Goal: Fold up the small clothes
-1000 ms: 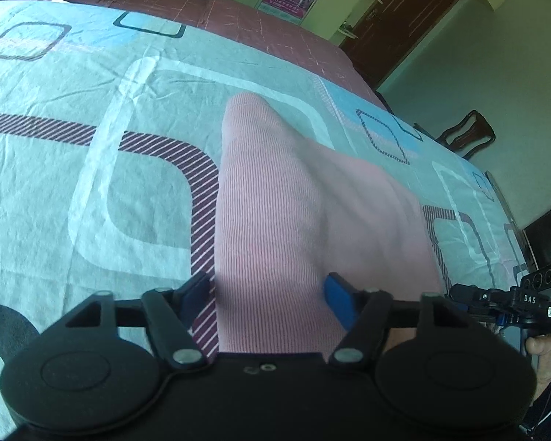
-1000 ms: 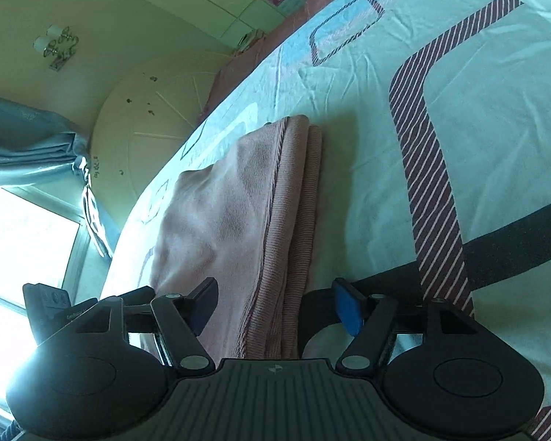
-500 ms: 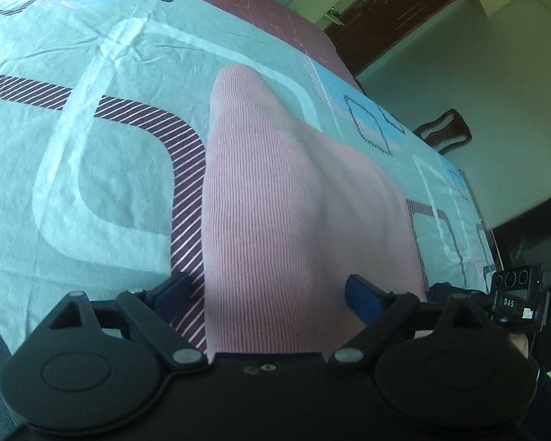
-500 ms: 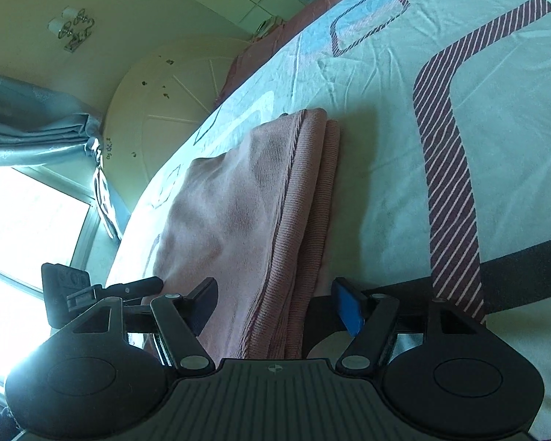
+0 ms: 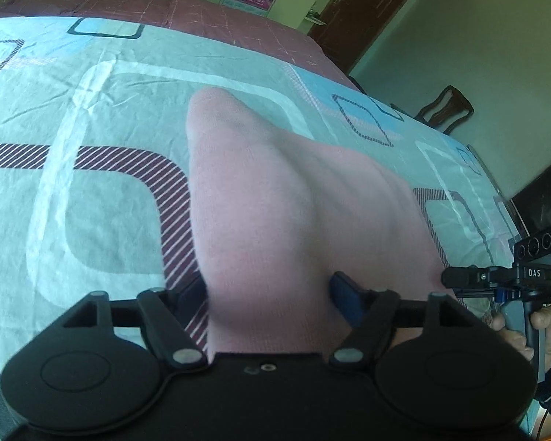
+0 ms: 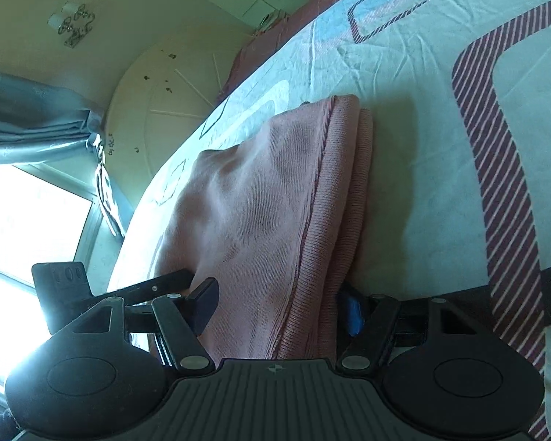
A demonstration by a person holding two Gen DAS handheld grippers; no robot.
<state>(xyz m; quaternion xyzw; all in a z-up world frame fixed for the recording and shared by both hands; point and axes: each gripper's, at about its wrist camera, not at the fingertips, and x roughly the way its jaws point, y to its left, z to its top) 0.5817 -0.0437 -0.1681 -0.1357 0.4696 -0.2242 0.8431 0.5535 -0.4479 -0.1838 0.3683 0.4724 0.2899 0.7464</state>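
Observation:
A pink ribbed knit garment [image 5: 275, 198] lies folded lengthwise on the patterned bedsheet [image 5: 103, 191], its near end running up between the fingers of my left gripper [image 5: 268, 290]. Those jaws are closing around the cloth, and the blue right pad [image 5: 343, 294] stands at its edge without squeezing it. In the right wrist view the same garment [image 6: 260, 213] shows its stacked ribbed edges. My right gripper [image 6: 279, 305] stands open astride the near end, and the cloth drapes over its blue pad [image 6: 352, 316].
The right gripper's camera housing [image 5: 536, 257] and a person's hand [image 5: 547, 327] show at the right edge. A wooden chair [image 5: 444, 110] and a dark door [image 5: 363, 11] stand past the bed. A window with a grey curtain [image 6: 36, 125] is on the far side.
My left jaws spread wide off the bunched cloth, then narrowed a little. In the right wrist view the garment has come nearer and now overlaps the blue pad.

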